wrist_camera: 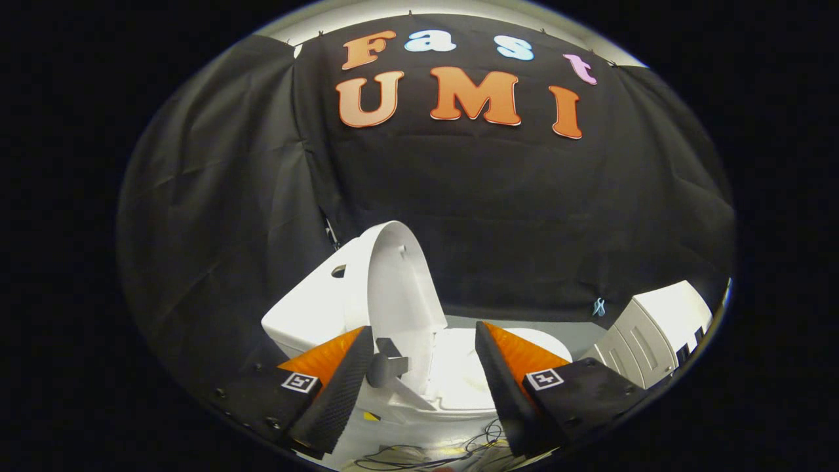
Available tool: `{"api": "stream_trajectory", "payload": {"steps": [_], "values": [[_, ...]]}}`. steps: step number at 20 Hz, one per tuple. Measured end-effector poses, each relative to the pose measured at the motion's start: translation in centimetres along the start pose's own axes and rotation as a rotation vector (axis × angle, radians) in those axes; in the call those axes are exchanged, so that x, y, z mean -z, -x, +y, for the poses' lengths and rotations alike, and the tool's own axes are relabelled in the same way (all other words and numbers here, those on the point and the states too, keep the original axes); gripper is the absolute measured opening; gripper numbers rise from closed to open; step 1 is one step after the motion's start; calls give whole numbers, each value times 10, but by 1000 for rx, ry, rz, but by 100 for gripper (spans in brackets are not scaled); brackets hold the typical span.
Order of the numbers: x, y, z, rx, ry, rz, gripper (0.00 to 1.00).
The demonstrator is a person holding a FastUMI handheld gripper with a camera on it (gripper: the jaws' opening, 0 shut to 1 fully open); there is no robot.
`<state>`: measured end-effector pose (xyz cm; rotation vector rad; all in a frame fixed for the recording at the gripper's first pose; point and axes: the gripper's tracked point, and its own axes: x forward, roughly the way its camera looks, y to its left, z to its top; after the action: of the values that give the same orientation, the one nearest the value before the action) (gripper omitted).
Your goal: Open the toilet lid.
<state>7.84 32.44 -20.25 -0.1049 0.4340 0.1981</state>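
Observation:
A white toilet [314, 314] stands beyond my fingers, seen tilted. Its lid [400, 282] is raised upright against the tank, its inner side facing the bowl. The seat and bowl rim [472, 373] lie just ahead, between my two fingers. A small dark handle piece [387, 364] sticks out by the lid's lower edge, close to my left finger [341, 387]. My gripper [423, 367] is open, with a wide gap and nothing pressed between the fingers.
Black cloth walls close the booth behind and to both sides. A white plastic cabinet [655, 334] stands to the right of the toilet. Loose dark cables [426, 452] lie on the floor below the bowl.

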Motion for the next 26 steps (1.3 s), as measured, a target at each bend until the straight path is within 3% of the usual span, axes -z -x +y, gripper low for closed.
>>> {"api": "stream_trajectory", "payload": {"steps": [7,18,26], "values": [[-38,20,-69,39,9,-100,99],[-51,39,-188,125,-27,-144,99],[-80,65,-251,127,-129,-225,99]]}}
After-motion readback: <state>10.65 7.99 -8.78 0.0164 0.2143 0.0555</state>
